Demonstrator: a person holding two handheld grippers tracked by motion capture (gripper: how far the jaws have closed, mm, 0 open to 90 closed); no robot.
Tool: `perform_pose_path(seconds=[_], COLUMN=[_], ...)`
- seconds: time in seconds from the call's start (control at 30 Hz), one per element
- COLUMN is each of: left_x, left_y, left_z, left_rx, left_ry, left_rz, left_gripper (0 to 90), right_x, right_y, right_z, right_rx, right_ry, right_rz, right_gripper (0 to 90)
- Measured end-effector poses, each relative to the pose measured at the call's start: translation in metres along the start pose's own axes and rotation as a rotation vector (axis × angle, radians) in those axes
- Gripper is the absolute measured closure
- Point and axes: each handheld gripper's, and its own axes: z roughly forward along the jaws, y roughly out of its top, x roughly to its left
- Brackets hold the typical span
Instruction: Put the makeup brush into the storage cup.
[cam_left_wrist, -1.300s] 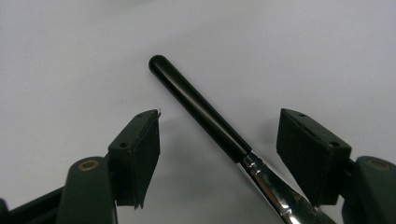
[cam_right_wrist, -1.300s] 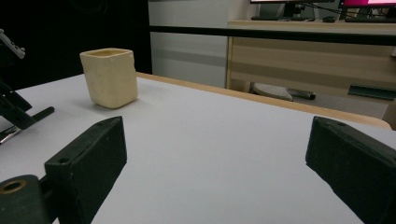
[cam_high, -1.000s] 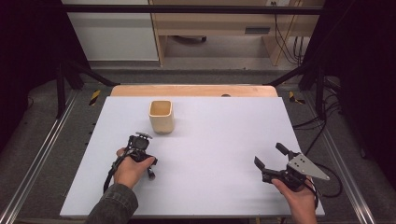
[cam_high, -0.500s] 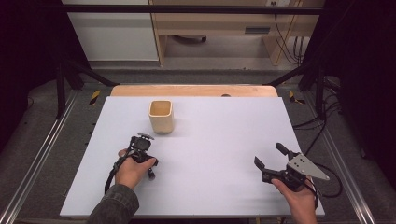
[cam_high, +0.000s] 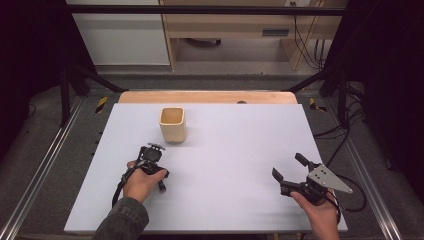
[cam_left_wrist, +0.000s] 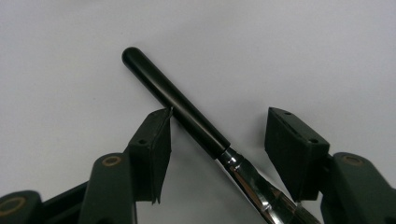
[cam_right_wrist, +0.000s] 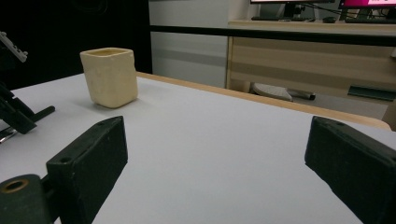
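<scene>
Left gripper (cam_left_wrist: 217, 140) is hovering low over a brush (cam_left_wrist: 187, 114) that is lying flat on the table (cam_high: 235, 150). Its jaws are standing wide apart and straddling the black handle; one pad is just touching the handle's side, the other is standing clear, so nothing is being gripped yet. The chrome ferrule is running out of the bottom of the left gripper view, and the bristles cannot be seen. In the high view the left gripper (cam_high: 151, 159) is sitting just in front of the cup (cam_high: 173, 125), with the brush hidden beneath the hand.

Right gripper (cam_high: 290, 172) is resting near the table's front right corner, jaws spread wide and holding nothing; the right gripper view is looking across the bare table toward the cup (cam_right_wrist: 109, 77), well apart from it.

Progress, as judged: the work is in its opening stage. The brush is being approached but not grasped; closing on the handle, lifting, and probably placing the brush in the cup are all left to do.

Compared with the frame a second ago, the left gripper has drawn slightly nearer the person and lower; the right gripper and cup are unchanged.
</scene>
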Motion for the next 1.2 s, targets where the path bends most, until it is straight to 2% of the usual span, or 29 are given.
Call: perform_pose_path(seconds=[0.37,0.6,1.2], left_x=[-0.0010,-0.0024,-0.0027], left_y=[0.0007,0.0005,0.0010], left_z=[-0.0011,-0.0015,-0.0021], left_rx=[-0.001,-0.008,0.004], left_ry=[-0.031,-0.031,-0.043], left_rz=[0.017,0.034,0.044], left_gripper=[56.9,68.6,77.1], right_x=[0.0002,0.0004,0.0004], right_y=[-0.0001,-0.0001,-0.0001], right_z=[0.0000,0.0004,0.0004], right_rx=[0.001,-0.001,0.000], right_ry=[0.001,0.003,0.003], right_rz=[-0.005,-0.001,0.000], right_gripper=[6.6,6.7,6.7])
